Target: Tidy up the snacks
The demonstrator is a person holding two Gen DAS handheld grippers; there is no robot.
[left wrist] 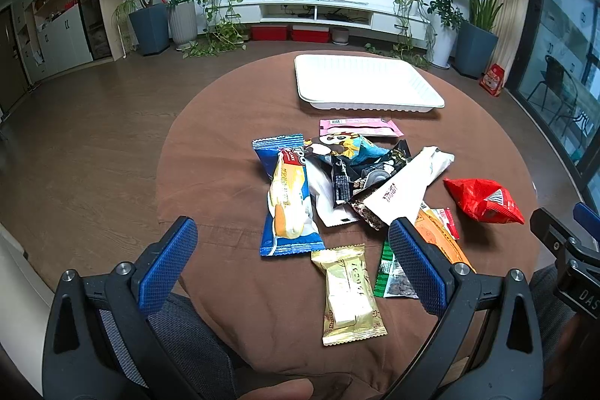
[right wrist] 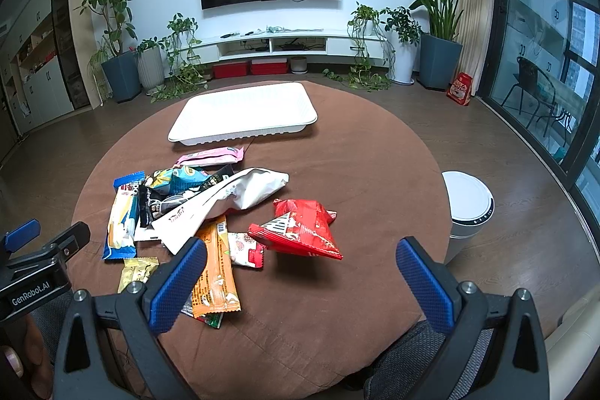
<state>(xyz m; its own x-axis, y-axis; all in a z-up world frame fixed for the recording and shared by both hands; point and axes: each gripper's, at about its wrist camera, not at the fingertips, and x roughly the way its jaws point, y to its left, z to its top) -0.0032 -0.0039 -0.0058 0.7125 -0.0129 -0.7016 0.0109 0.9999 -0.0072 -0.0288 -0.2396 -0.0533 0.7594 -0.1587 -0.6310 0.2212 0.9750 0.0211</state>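
Note:
A heap of snack packets lies on the round brown table [left wrist: 225, 175]. A blue and yellow packet [left wrist: 287, 197] and a gold packet [left wrist: 350, 295] lie nearest my left gripper [left wrist: 292, 268], which is open and empty at the near edge. A red bag [right wrist: 300, 225] lies just ahead of my right gripper [right wrist: 300, 272], also open and empty. A long white bag [right wrist: 225, 201], an orange packet [right wrist: 213, 272] and a pink packet [right wrist: 212, 155] lie left of it. An empty white tray [right wrist: 243, 115] stands at the far side, also in the left wrist view [left wrist: 360, 81].
A white round bin [right wrist: 468, 205] stands on the floor right of the table. Potted plants [right wrist: 438, 36] and a low TV shelf [right wrist: 281, 44] line the far wall. My right gripper shows at the right edge of the left wrist view [left wrist: 562, 238].

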